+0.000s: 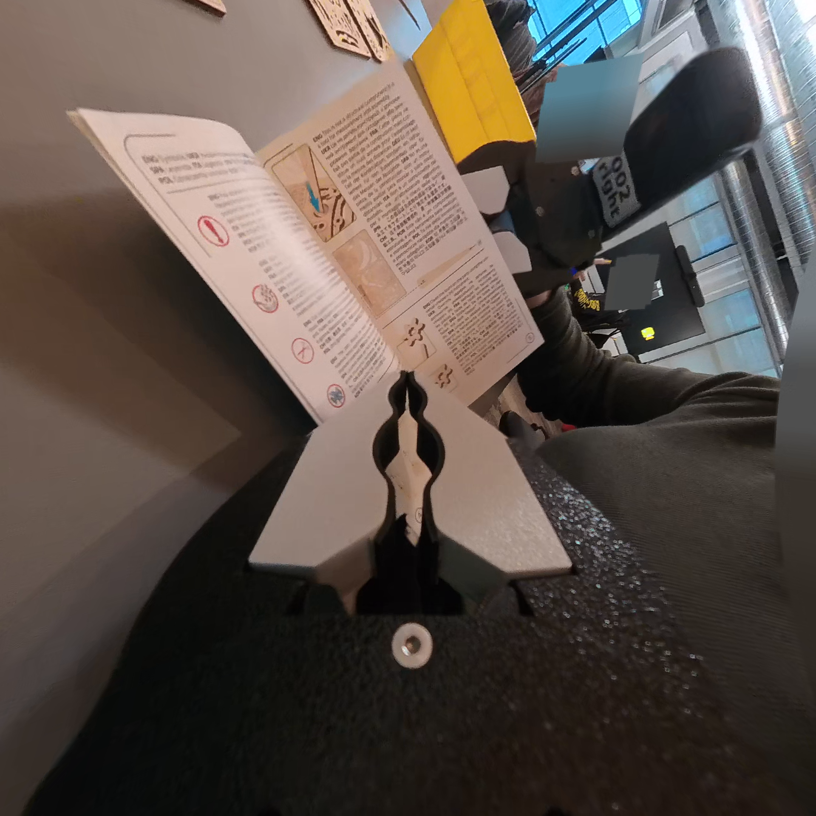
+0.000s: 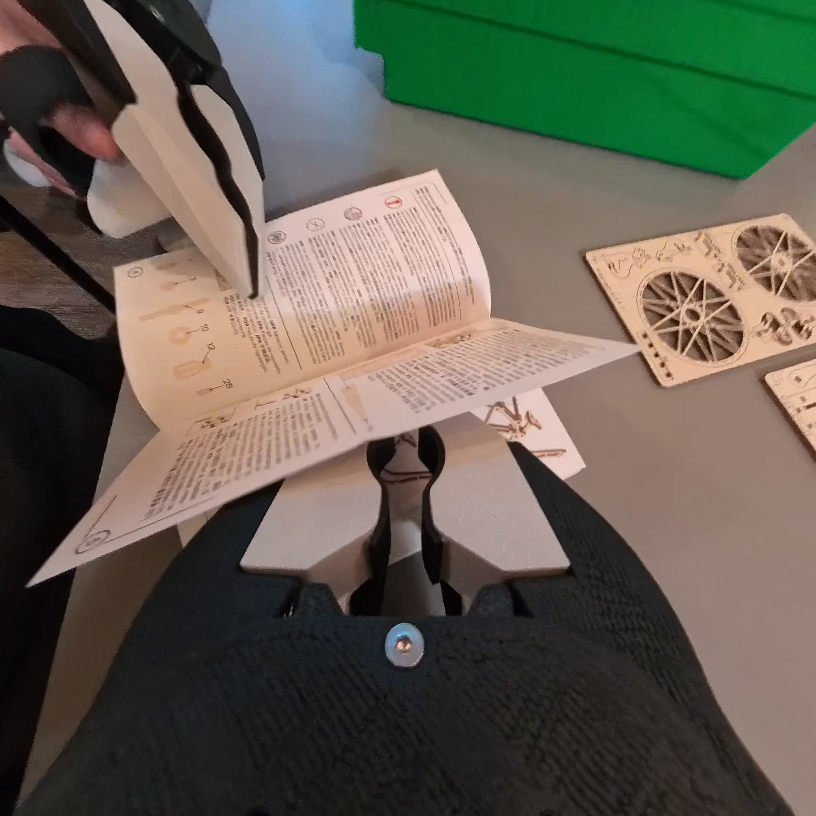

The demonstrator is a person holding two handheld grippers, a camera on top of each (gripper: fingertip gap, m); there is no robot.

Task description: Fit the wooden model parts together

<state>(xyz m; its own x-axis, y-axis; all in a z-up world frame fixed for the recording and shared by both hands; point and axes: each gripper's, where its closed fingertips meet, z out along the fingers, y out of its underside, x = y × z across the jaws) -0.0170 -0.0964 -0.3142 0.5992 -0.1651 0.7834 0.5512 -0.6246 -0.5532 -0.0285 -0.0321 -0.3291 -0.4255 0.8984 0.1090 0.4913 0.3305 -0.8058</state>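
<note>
An open instruction booklet (image 2: 353, 287) is held up over the grey table (image 2: 662, 508). My left gripper (image 1: 408, 375) is shut on the lower edge of the booklet (image 1: 265, 243) near its spine; it also shows in the right wrist view (image 2: 251, 291), coming down from the top left. My right gripper (image 2: 404, 446) sits under a loose page with its jaws a little apart; the page hides its tips. In the left wrist view it (image 1: 499, 225) is at the booklet's far edge. Wooden part sheets (image 2: 706, 300) with spoked wheels lie flat at the right.
A green box (image 2: 574, 66) stands at the back of the table. A yellow box (image 1: 477, 88) shows behind the booklet in the left wrist view. A second wooden sheet (image 2: 795, 397) lies at the right edge. A person's dark sleeve (image 1: 640, 441) and gloved hand (image 2: 44, 88) are close by. The grippers' ends are close to 7 centimetres from one another.
</note>
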